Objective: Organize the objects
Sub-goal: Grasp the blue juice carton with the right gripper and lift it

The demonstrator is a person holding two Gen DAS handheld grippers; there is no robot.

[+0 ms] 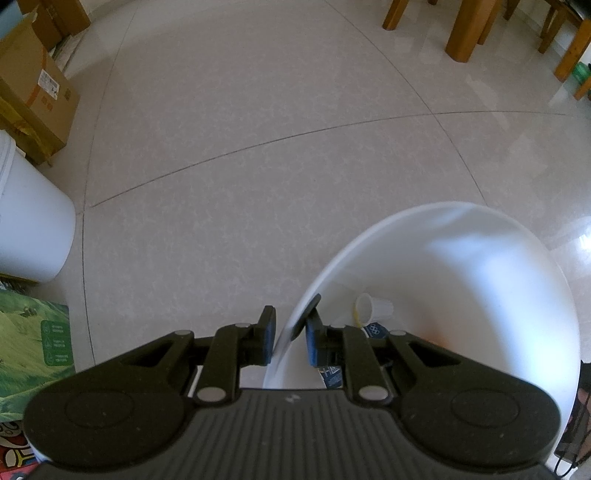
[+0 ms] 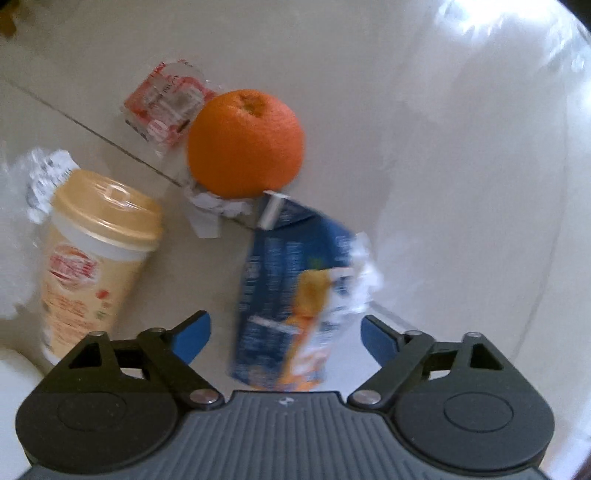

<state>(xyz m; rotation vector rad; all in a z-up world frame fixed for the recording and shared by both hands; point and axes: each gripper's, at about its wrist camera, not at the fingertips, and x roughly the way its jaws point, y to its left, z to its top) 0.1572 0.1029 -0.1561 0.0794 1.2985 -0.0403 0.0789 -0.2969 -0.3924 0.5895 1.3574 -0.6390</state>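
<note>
Right, the round white plastic bin (image 1: 480,266) sat on the pale tiled floor (image 1: 258,147), tipped toward the left camera, with the left gripper (image 1: 290,341) clamped on its near rim: one blue pad outside the wall, the other inside. Down inside, in the left view, lay a small translucent plastic cup (image 1: 373,307) on its side, next to a blue printed carton corner (image 1: 375,329).

The right gripper (image 2: 285,338) was spread wide, holding nothing, its blue fingertips (image 2: 194,338) flanking a blue juice carton with orange print (image 2: 288,302). The carton was motion-blurred and sat between the pads; I couldn't tell whether it touched either. Beyond its top edge, a round orange fruit (image 2: 245,144) rested on crumpled white paper (image 2: 218,205). Just past the orange on the left was a crinkled red-and-clear wrapper (image 2: 166,105), touching or nearly so. A beige lidded drink cup (image 2: 92,266) leaned at left, apart from the carton, with open floor between them. A clear plastic film (image 2: 498,147) curved across the right side.

Outside the bin, the floor ahead was open up to the wooden furniture legs (image 1: 467,33) at far right. At left stood brown cardboard boxes (image 1: 33,96) and a white plastic bucket (image 1: 29,221), with a green printed box (image 1: 33,347) nearest.
</note>
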